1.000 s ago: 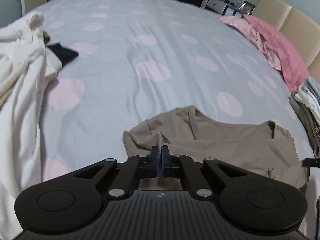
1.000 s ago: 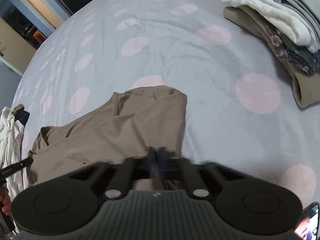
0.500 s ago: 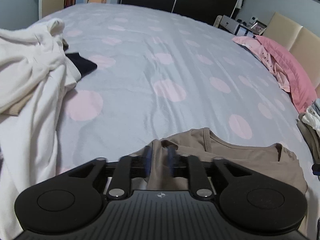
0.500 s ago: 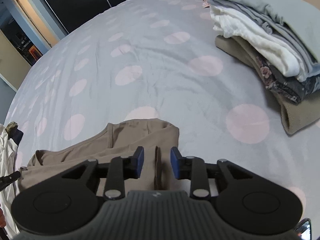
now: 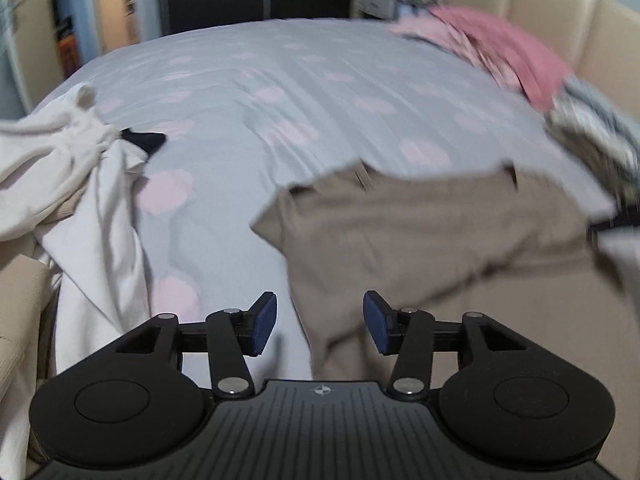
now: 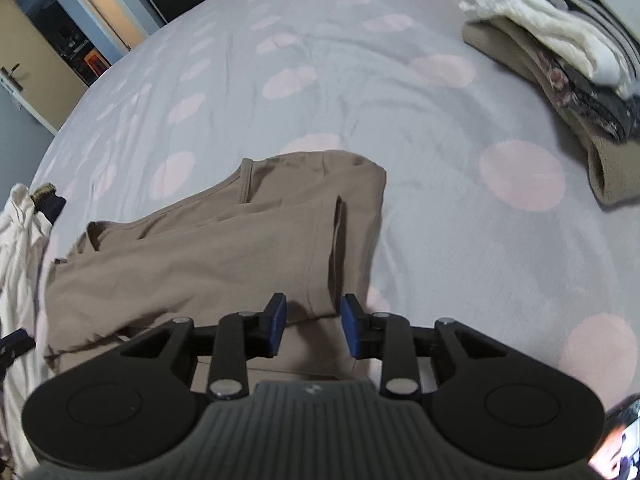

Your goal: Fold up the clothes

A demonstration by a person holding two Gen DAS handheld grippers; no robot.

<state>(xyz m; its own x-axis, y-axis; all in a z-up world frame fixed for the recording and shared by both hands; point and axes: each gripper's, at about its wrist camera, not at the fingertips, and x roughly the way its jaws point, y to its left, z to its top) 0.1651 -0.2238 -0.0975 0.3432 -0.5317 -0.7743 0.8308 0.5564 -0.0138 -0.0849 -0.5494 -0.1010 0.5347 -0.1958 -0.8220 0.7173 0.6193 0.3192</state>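
A tan shirt (image 5: 420, 232) lies spread on the grey bedspread with pink dots (image 5: 280, 92); it also shows in the right wrist view (image 6: 224, 248), neckline toward the far side. My left gripper (image 5: 319, 328) is open, above the shirt's near left edge, holding nothing. My right gripper (image 6: 313, 326) is open, above the shirt's near right part, with a fold of cloth lying between the jaws but not gripped. The left wrist view is blurred.
A heap of white clothes (image 5: 68, 168) with a dark item (image 5: 144, 140) lies at the left. A stack of folded clothes (image 6: 560, 60) sits at the right. Pink pillows (image 5: 512, 52) and a beige headboard (image 5: 560, 12) lie far right.
Both grippers have opened and let go of the tan shirt, which now lies flatter and more spread out. The left gripper has pulled back and turned to the right.
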